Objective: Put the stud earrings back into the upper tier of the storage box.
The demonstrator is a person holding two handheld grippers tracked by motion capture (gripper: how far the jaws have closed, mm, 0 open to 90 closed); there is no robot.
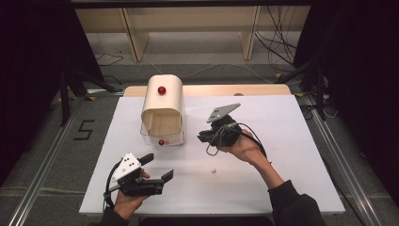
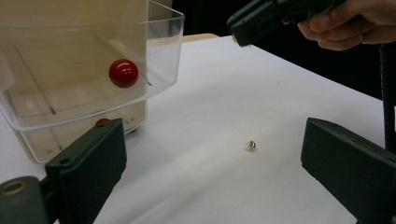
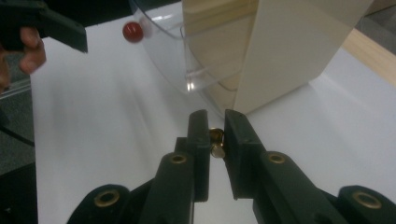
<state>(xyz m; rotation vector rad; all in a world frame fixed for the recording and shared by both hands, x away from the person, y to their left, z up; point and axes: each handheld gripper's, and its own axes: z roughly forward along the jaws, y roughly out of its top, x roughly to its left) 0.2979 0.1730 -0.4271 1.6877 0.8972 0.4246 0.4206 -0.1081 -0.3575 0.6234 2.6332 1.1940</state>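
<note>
Right gripper: jaws closed on a small brass piece, held just beside the cream box. Left gripper: jaws spread wide, holding nothing, low near the table's front edge. A second small brass piece lies loose on the white top, between the two grippers. The box's clear door with red knob hangs open toward the person, close to the right gripper's path.
</note>
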